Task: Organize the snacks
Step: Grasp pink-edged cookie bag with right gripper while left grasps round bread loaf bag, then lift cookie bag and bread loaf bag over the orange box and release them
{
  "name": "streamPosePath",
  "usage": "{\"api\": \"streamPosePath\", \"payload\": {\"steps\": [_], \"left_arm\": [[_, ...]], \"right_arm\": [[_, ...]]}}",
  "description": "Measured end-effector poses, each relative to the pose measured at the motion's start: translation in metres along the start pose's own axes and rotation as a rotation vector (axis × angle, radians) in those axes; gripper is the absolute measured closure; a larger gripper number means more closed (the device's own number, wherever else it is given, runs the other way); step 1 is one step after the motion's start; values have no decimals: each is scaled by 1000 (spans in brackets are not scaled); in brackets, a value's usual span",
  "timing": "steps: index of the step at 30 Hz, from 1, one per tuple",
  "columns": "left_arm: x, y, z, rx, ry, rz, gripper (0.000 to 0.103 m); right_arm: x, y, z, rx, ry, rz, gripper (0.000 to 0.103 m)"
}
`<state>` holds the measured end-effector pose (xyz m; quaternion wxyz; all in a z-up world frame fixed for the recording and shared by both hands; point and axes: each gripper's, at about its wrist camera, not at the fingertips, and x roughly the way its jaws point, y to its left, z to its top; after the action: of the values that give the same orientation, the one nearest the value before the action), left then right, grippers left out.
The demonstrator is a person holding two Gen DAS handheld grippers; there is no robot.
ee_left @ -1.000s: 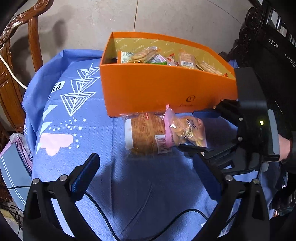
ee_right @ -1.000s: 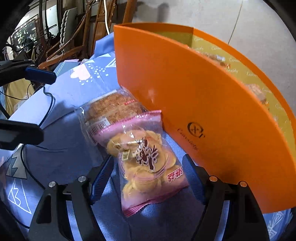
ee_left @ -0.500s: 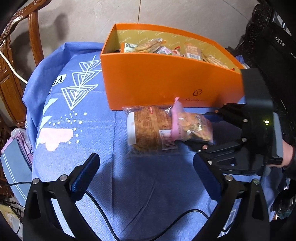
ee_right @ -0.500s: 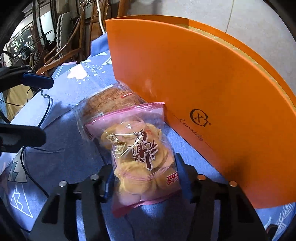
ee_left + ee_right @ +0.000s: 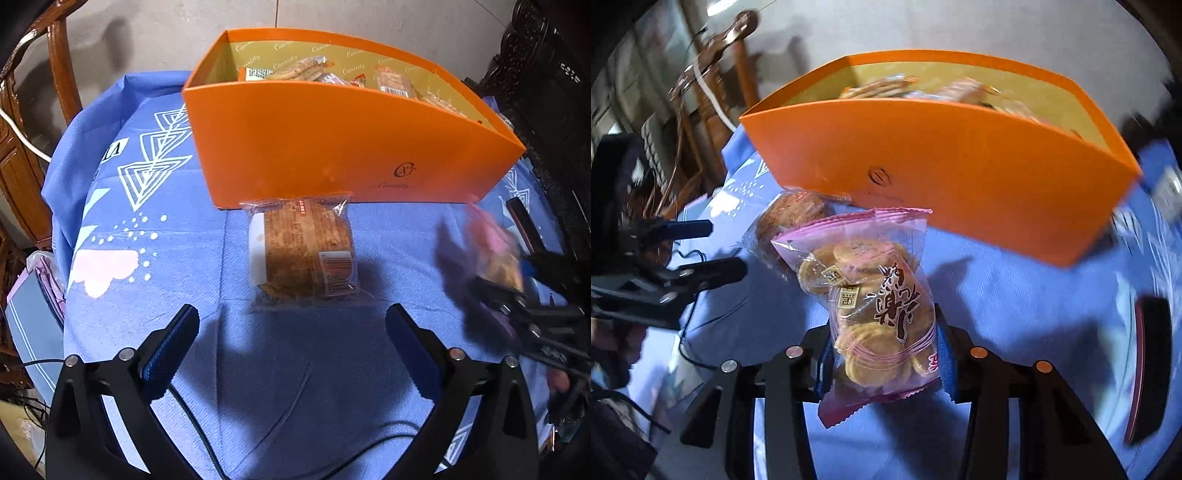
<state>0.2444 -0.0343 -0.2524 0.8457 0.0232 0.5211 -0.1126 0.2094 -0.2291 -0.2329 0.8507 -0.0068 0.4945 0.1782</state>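
Pink biscuit packet [image 5: 879, 314] is gripped by closing jaws of right gripper [image 5: 882, 363]; left gripper [image 5: 291, 347] is held wide open, empty.

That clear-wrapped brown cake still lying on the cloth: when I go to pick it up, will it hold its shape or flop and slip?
The brown cake pack lies flat as one thick slab, so it probably holds shape. Its glossy loose film may slide between pads. It looks soft, so a hard squeeze could crush it. The left gripper hangs open just short of it; the right gripper is closing on the pink cracker bag.
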Motion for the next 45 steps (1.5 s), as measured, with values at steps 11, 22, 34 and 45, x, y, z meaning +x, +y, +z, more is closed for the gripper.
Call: {"api": "streamPosePath", "payload": {"steps": [11,22,34,45], "left_arm": [[41,-13,25,-4,43,25,4],[71,-24,34,-24,116,88,4],[75,-26,45,-32,130,94,4],[74,-36,57,-54,75,102,28]], "right_arm": [[-15,-3,-32,184,28,29,57],[-16,-5,-24,187,18,31,57],[-25,-3,-26,212,35,-3,57],[-51,2,-33,196,21,-54,57]]}}
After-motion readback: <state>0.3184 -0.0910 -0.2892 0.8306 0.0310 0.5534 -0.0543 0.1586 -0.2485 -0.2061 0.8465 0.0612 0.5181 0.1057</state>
